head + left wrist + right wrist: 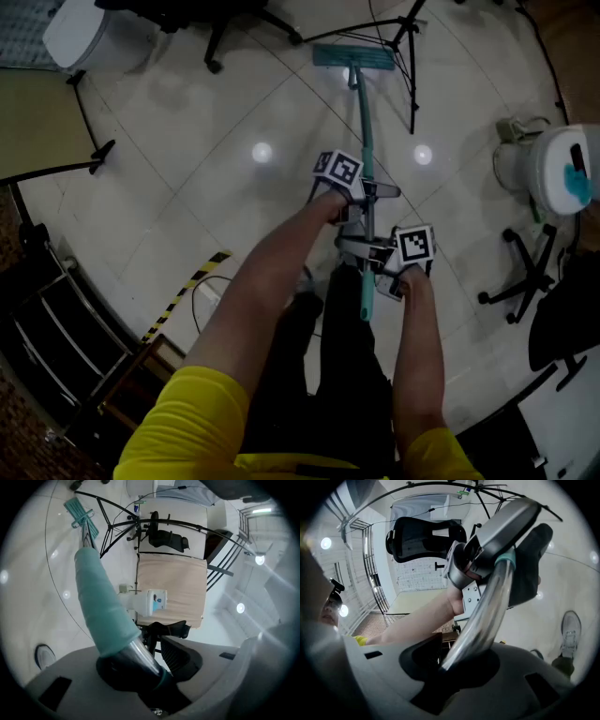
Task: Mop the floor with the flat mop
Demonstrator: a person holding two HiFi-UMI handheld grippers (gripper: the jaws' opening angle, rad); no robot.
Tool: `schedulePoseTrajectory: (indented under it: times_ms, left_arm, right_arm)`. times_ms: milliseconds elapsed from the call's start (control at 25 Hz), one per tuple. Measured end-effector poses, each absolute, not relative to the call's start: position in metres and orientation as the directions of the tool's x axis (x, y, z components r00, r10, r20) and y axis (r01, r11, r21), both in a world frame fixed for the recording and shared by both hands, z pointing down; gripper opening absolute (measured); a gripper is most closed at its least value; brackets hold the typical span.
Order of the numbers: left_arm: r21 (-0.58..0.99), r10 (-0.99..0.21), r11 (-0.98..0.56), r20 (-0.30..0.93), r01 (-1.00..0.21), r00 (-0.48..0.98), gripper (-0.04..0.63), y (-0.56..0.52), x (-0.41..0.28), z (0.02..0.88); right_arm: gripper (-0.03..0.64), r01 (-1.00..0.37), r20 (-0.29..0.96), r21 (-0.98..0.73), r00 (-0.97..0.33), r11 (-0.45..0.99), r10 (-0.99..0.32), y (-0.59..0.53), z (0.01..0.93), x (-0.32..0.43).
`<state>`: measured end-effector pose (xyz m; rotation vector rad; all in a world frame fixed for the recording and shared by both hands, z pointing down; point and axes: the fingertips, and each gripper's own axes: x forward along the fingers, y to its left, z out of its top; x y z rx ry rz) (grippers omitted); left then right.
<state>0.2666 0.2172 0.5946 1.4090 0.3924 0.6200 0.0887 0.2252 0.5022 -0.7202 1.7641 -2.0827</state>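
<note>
**Both grippers clamped on the mop pole, pad flat on the tiles**

A white tub [559, 171] with a teal patch on its top stands at the right, beside a chair base. It looks like a lidded bin, though the view is too poor to be sure, and its inside is hidden.

The flat mop [363, 141] runs straight ahead of the person, its teal pad [352, 57] lying flat on the pale tiled floor [187, 169] near a black tripod's legs. The left gripper [362, 193] holds higher along the pole, toward the pad. Its jaws are closed round the bare metal just below the teal sleeve [99, 605]. The right gripper [364, 249] sits just behind it, nearer the person's body, with its jaws likewise pressed onto the shiny shaft [486, 613].
</note>
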Motion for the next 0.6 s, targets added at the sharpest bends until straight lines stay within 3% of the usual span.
schedulePoseTrajectory:
  times_ms: [160,360,480,600]
  left_arm:
    - [0.992,0.567,0.061,0.054,-0.107,0.822,0.157,0.222,0.271,0.580]
    - [0.975,0.586,0.143,0.053,-0.168,0.808,0.164,0.381,0.200,0.523]
    - [0.950,0.503,0.229,0.070,-0.211,0.862,0.164,0.459,0.163,0.482]
    - [0.941,0.422,0.255,0.097,-0.221,0.901,0.145,0.462,0.149,0.486]
  right_arm:
    - [0.121,-0.035,0.128,-0.983,-0.832,-0.180,-0.540,0.232,0.482,0.078]
    - [0.126,-0.027,0.129,-0.965,-0.916,-0.261,-0.381,0.389,0.409,0.014]
    - [0.128,-0.031,0.136,-0.940,-0.948,-0.340,-0.287,0.471,0.363,-0.015]
    - [0.109,-0.045,0.151,-0.927,-0.954,-0.371,-0.260,0.479,0.369,-0.025]
